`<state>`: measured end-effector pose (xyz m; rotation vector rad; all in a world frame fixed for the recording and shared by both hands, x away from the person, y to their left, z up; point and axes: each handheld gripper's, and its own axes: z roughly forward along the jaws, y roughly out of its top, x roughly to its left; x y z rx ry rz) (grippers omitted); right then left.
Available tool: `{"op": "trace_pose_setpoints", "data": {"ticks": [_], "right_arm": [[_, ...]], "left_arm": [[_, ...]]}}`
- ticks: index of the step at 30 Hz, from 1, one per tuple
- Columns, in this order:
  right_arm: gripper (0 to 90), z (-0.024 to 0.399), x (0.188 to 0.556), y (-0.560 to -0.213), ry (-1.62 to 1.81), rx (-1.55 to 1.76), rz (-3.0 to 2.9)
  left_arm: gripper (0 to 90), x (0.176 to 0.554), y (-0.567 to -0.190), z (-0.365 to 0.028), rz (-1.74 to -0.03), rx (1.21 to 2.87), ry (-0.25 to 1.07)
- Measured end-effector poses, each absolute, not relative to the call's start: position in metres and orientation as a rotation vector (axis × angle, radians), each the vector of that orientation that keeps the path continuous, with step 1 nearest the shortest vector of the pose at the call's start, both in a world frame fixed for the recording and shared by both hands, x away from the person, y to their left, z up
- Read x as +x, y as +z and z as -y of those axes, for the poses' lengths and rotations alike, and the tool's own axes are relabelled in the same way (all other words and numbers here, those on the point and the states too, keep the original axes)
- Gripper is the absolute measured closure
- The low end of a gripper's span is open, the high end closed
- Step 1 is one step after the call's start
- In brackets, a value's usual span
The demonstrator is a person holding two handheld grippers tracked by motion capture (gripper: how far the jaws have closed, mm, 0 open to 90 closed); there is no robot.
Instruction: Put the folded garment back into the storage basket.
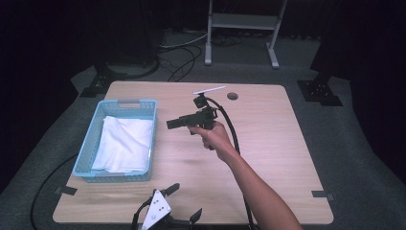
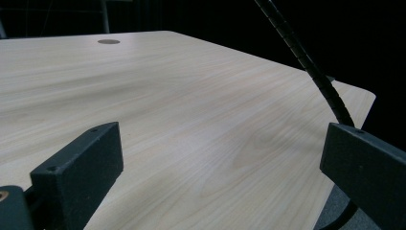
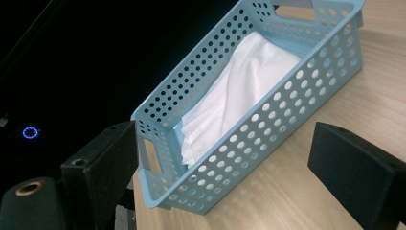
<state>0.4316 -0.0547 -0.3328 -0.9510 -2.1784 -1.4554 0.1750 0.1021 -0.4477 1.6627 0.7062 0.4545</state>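
A dark room surrounds a pale wooden table (image 1: 268, 143), with cables and a metal stand on the grey floor beyond its far edge, lost in shadow. On the table's left side sits a light blue perforated basket (image 1: 91, 143), and inside it lies a folded white cloth (image 1: 125, 143) that covers most of the basket's floor. In the right gripper view the near wall of the basket (image 3: 268, 129) hides the cloth's (image 3: 230, 91) lower edge, and its far end is cut off by the frame.

Just right of the basket, above the table's middle, a hand (image 1: 213, 136) holds the right gripper (image 1: 174, 123), pointed left toward the basket; its jaws stand apart with nothing between them, as the right gripper view shows. Its cable curves back behind the forearm.

The left gripper (image 1: 184, 201) lies on the table's near edge, partly cut off by the frame, with no hand on it. Its jaws are spread wide over bare wood. A small hole (image 1: 232, 96) sits near the table's far edge, beside a thin white strip (image 1: 209, 89) too small to identify.
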Motion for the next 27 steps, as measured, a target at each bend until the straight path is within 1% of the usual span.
{"op": "trace_pose_setpoints", "data": {"ticks": [18,27], "right_arm": [[10.1,0.074,0.431,-0.336,-1.453,-0.981,2.199],[10.1,0.081,0.430,-0.344,-1.439,-1.000,2.204]], "left_arm": [[0.6,0.175,-0.448,-0.101,-0.705,1.666,0.456],[0.6,0.175,-0.448,-0.101,-0.702,1.672,0.458]]}}
